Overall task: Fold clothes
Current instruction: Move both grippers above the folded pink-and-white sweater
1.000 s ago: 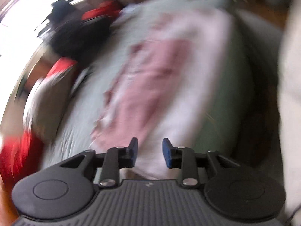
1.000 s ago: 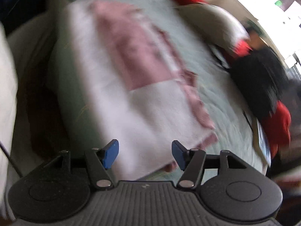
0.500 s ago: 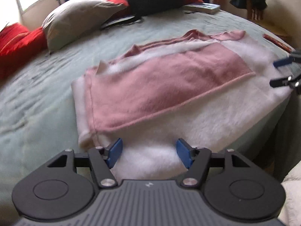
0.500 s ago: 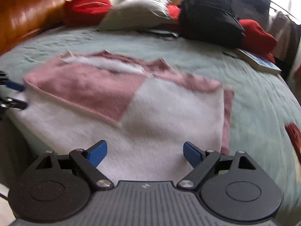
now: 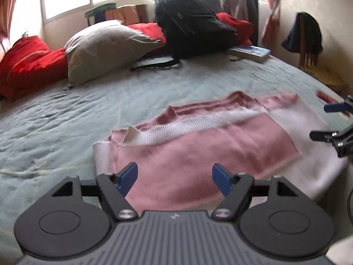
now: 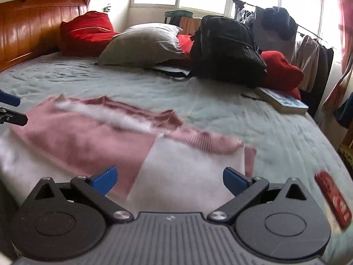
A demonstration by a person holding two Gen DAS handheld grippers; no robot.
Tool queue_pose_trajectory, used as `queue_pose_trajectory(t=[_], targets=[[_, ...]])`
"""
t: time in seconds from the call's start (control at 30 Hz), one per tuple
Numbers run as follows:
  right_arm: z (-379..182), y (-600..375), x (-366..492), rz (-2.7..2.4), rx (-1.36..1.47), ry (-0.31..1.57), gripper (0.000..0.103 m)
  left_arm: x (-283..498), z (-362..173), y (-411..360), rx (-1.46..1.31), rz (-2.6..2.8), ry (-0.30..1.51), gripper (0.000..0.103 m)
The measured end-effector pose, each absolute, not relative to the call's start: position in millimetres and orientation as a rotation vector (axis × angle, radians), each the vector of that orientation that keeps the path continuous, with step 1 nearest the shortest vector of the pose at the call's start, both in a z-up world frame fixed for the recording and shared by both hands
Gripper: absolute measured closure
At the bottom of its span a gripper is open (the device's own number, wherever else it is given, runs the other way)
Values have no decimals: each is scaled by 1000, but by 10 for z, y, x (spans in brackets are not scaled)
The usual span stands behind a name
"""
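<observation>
The left gripper (image 5: 175, 177) hovers with its blue pads spread wide, holding nothing, just above the near edge of the pink and white sweater (image 5: 209, 152) lying ahead of it. The right gripper (image 6: 169, 180) is likewise splayed and empty, over the white half of the same garment. The sweater lies partly folded on the green bedspread (image 5: 66, 114), pink panel over white, ribbed hem on the far side. It looks a soft, light, fuzzy knit that will sag and stretch, so the near corners or a seamed edge seem the surest places to pinch.
</observation>
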State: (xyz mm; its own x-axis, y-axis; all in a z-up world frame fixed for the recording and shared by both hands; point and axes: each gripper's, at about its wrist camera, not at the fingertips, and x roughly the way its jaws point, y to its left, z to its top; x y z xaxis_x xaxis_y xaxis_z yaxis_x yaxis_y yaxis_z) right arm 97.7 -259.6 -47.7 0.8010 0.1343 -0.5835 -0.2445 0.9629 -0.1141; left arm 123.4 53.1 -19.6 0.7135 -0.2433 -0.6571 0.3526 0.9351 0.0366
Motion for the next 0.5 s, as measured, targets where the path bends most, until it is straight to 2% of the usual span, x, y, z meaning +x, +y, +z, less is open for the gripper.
queue_pose_trajectory(t=[0.27, 0.5], targets=[[-935, -2934, 1288, 180, -20, 734, 0, 1534, -615, 738, 53, -251, 788, 28], [-698, -2953, 1392, 207, 32, 691, 0, 1719, -466, 635, 43, -251, 794, 27]])
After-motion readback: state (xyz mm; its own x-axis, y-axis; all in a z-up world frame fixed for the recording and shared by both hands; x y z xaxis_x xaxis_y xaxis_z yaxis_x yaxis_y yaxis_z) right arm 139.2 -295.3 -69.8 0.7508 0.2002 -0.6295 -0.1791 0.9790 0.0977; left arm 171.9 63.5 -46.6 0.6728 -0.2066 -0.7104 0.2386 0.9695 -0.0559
